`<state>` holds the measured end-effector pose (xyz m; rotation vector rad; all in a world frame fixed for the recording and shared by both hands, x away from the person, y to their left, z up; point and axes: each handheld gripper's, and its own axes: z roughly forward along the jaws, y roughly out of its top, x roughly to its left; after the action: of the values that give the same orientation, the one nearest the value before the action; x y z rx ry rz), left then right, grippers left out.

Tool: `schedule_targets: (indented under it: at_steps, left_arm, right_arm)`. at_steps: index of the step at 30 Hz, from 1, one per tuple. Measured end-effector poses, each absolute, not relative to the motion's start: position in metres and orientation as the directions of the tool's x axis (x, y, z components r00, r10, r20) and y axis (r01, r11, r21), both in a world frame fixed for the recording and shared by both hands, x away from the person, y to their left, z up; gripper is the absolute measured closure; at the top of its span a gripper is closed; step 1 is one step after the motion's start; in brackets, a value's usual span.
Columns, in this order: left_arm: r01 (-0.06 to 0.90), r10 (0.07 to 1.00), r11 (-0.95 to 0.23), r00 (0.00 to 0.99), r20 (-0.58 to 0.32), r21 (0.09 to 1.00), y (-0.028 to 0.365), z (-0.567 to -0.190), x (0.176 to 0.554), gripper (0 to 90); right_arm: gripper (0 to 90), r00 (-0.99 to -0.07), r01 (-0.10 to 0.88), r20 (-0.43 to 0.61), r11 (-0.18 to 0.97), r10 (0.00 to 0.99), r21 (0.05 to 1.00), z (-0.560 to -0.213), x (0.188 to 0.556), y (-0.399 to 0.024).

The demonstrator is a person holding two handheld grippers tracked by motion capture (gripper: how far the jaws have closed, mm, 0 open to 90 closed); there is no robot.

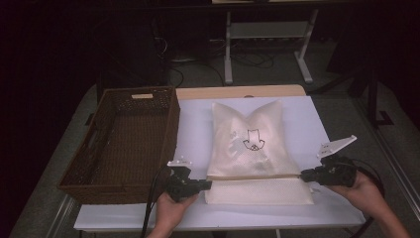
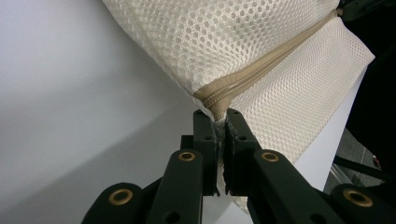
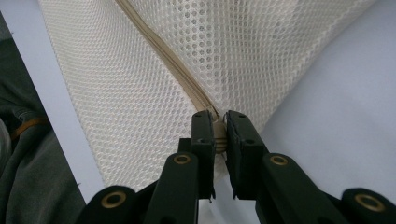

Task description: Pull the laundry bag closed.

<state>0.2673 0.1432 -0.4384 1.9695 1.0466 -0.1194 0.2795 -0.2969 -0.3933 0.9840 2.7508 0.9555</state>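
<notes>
A cream mesh pillow cover (image 1: 250, 144) with a small black drawing lies on the white table top (image 1: 195, 129). A tan zipper band (image 1: 257, 176) runs across its near part. At the band's left end my left gripper (image 1: 208, 184) is shut on the cover, and the left gripper view shows the tan band's corner (image 2: 219, 100) pinched between the jaws (image 2: 221, 122). My right gripper (image 1: 303, 175) is shut on the band's right end; in the right gripper view the tan band (image 3: 163, 51) runs into its jaws (image 3: 220, 122).
A dark brown wicker basket (image 1: 124, 141) stands empty at the left of the table, close to my left hand. Beyond the table's far edge stand a white frame (image 1: 267, 42) and cables on the floor. A grey-clad leg (image 3: 28, 158) lies beside the table edge.
</notes>
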Motion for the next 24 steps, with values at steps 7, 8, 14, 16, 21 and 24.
schedule_targets:
  at_steps: [7, 8, 14, 16, 21, 24]
  left_arm:
    - [0.691, 0.638, -0.257, 0.647, -0.418, 0.676, 0.143, -0.438, 0.262, 83.4]
    - [0.691, 0.637, -0.252, 0.645, -0.421, 0.678, 0.144, -0.438, 0.261, 82.1]
    - [0.65, 0.657, -0.26, 0.661, -0.362, 0.715, 0.143, -0.433, 0.25, 65.8]
    - [0.631, 0.663, -0.262, 0.668, -0.338, 0.73, 0.143, -0.431, 0.246, 60.0]
    - [0.598, 0.661, -0.241, 0.678, -0.322, 0.765, 0.148, -0.43, 0.239, 46.6]
    - [0.581, 0.673, -0.257, 0.681, -0.288, 0.773, 0.151, -0.429, 0.237, 40.4]
  right_arm:
    - [80.6, -0.793, 0.544, 0.131, 0.593, 0.596, 0.594, -0.394, 0.276, -0.296]
    - [79.9, -0.795, 0.538, 0.126, 0.594, 0.593, 0.598, -0.394, 0.275, -0.295]
    - [66.8, -0.791, 0.522, 0.142, 0.536, 0.595, 0.663, -0.392, 0.267, -0.291]
    - [64.1, -0.781, 0.529, 0.143, 0.521, 0.608, 0.67, -0.394, 0.266, -0.289]
    - [49.7, -0.758, 0.532, 0.16, 0.457, 0.633, 0.712, -0.401, 0.262, -0.284]
    - [42.3, -0.749, 0.53, 0.157, 0.44, 0.644, 0.725, -0.404, 0.26, -0.281]
